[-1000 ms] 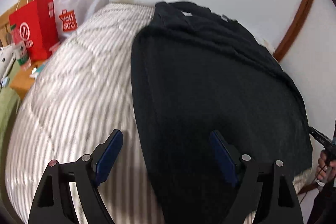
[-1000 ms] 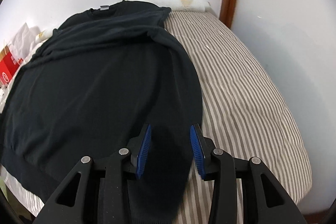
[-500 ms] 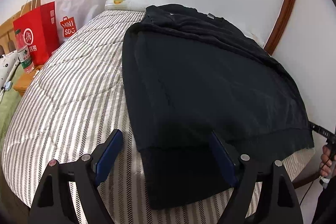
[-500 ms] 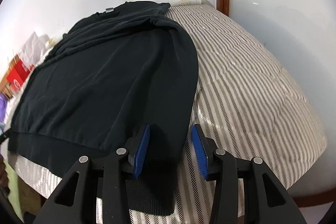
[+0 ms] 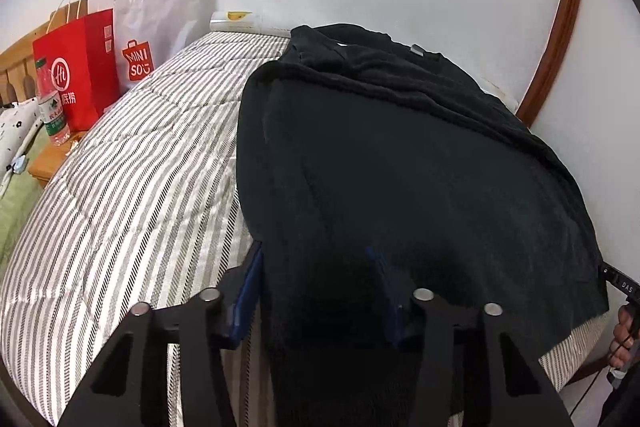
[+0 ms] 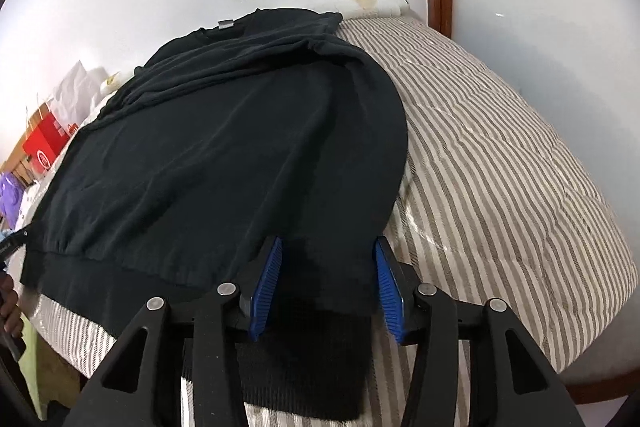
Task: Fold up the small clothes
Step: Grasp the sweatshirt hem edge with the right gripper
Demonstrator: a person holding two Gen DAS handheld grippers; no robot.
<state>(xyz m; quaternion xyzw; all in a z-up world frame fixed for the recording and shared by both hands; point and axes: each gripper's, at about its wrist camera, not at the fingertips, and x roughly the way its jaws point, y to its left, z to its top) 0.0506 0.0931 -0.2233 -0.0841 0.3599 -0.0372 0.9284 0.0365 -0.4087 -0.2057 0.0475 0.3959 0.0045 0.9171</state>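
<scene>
Left wrist view is showing the left gripper [image 5: 316, 295] closing its fingers over the black sweater's [image 5: 400, 155] hem corner on the striped bed [image 5: 120, 195], while the right gripper [image 6: 326, 287] is opening around the opposite corner, seemingly readying a fold.

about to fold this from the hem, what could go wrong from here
1. The left gripper is closing with the sweater hem between its fingers, while the right gripper is opening around its corner; one side may lift alone and skew the fold.
2. The sleeves lie bunched near the collar; folding now could trap those wrinkles.
3. The hem overhangs the bed edge and may slide off.
</scene>
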